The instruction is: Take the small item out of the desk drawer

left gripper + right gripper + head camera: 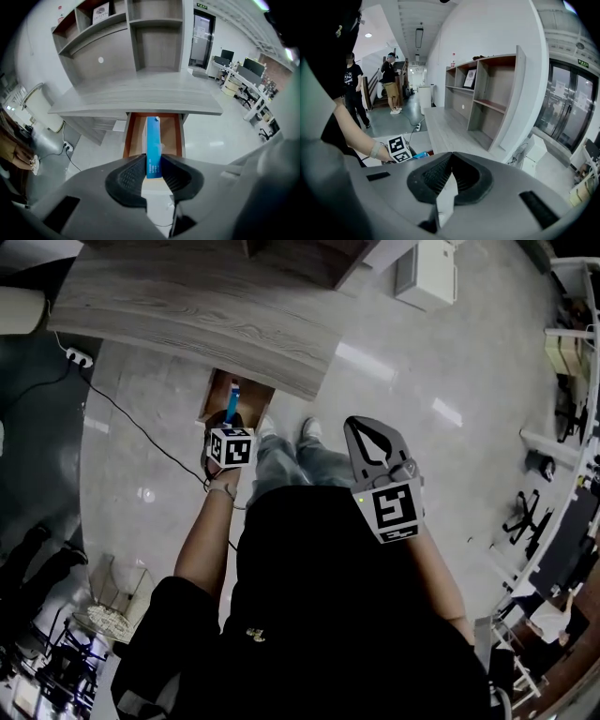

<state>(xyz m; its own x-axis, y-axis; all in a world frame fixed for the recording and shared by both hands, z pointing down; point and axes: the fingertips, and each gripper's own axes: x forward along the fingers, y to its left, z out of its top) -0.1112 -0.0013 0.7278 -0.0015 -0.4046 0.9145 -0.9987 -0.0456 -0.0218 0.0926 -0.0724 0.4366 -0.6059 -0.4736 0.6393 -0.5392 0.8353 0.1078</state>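
The grey wood tabletop (140, 101) overhangs the open brown drawer (131, 136). Over the drawer, the left gripper (153, 171) clamps a slim blue box (153, 145) by one end. The box's white print is too small to read. The right gripper (450, 155) is closed and empty.

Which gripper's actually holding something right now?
The left gripper: it clamps a slim blue box over the open drawer. The right gripper is shut on nothing.
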